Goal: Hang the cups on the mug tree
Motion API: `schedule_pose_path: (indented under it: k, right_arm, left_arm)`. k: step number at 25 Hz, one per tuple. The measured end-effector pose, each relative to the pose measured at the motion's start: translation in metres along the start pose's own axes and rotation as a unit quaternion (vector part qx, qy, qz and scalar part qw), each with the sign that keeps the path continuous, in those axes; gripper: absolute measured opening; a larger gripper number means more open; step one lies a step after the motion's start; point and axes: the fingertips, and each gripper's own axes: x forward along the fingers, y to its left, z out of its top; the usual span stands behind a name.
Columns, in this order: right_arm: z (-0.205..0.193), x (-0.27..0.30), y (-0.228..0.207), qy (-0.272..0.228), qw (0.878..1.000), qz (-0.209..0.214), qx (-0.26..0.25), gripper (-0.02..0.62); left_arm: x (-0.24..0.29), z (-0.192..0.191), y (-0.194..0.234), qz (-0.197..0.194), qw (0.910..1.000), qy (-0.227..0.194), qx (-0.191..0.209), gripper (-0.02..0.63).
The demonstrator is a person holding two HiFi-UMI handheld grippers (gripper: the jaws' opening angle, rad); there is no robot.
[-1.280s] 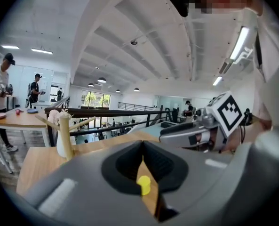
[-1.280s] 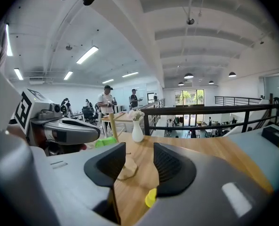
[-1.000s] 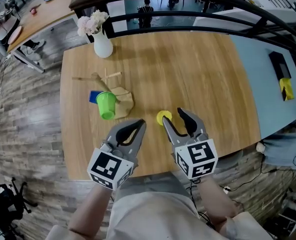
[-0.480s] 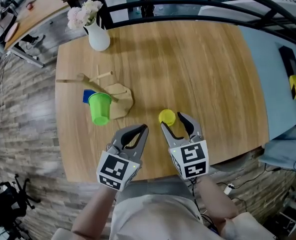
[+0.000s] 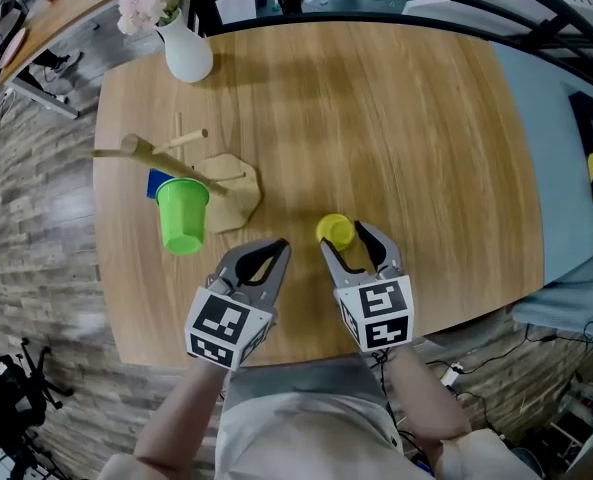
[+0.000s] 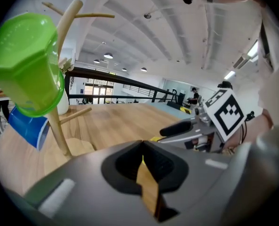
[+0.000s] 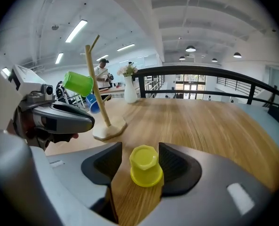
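With its near edge taken as 6 o'clock, the worktop (image 5: 396, 138) carries the mug tree (image 5: 228, 183) at 9 o'clock, in from the left edge. A hung cup (image 5: 182, 216) sits on a branch on the tree's 7 o'clock side. A second cup (image 5: 159, 183) hangs lower, just behind the first, at the trunk's 9 o'clock. A vase (image 5: 188, 58) stands in the far corner at 11 o'clock. An upturned cup (image 5: 335, 231) rests on the worktop at 6 o'clock, between the jaws of the right claw (image 5: 344, 236), which have just been opening and stand clear of it on either side. The left claw (image 5: 279, 248), jaws together, lies just beside at that cup's 9 o'clock, near the front edge.
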Motion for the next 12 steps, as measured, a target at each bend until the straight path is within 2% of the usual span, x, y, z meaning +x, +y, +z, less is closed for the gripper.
schedule_pose_path:
  k: [6, 12]
  right_arm:
    - [-0.011, 0.02, -0.003, 0.008, 1.0, 0.007, 0.006, 0.265]
    - [-0.027, 0.035, -0.008, 0.034, 0.999, -0.001, 0.001, 0.261]
  left_arm:
    - [0.016, -0.013, 0.005, -0.005, 0.9999, 0.011, -0.002, 0.002]
    - [0.025, -0.023, 0.005, -0.011, 0.9997, 0.021, -0.004, 0.003]
